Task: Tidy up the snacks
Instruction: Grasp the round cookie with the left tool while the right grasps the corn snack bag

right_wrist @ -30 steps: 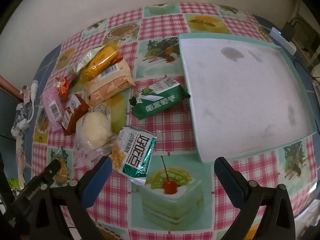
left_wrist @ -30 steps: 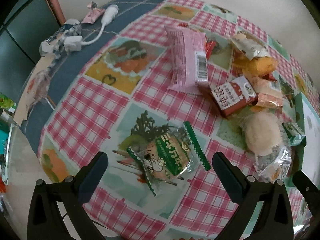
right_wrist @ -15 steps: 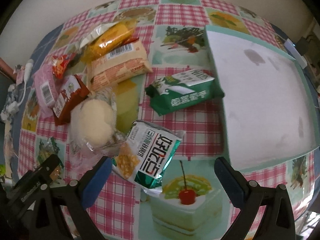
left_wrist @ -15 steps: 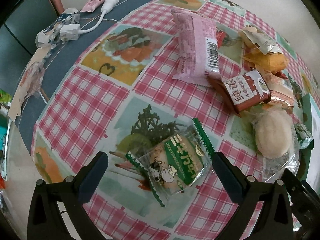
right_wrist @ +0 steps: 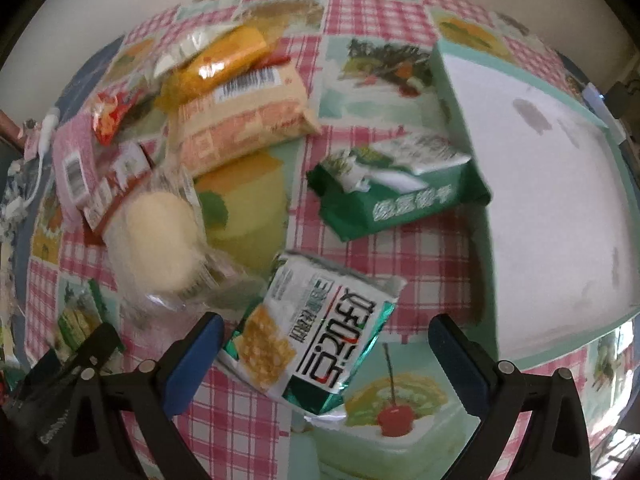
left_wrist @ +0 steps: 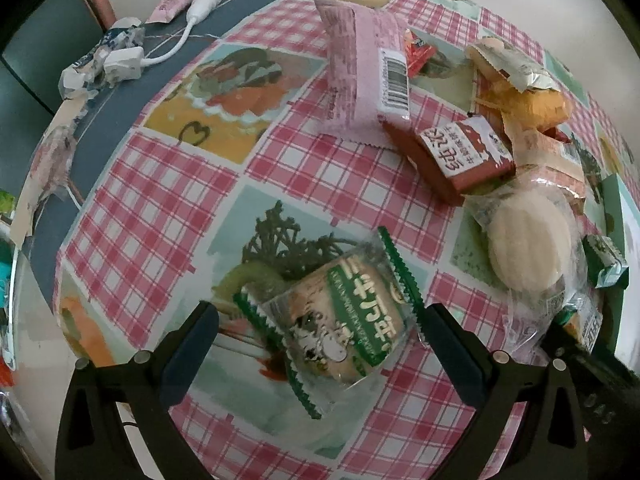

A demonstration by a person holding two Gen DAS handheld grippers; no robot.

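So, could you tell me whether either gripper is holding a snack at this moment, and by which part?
Nothing is held. The left gripper stands open around the green-edged clear packet, and the right gripper stands open around the teal cracker packet; both packets lie on the table.

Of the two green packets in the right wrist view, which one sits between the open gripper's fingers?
The white-and-teal cracker packet, nearest the right gripper. The dark green packet lies farther off, beside the tray.

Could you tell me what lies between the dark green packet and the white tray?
Nothing: in the right wrist view the dark green packet sits against the white tray's wall.
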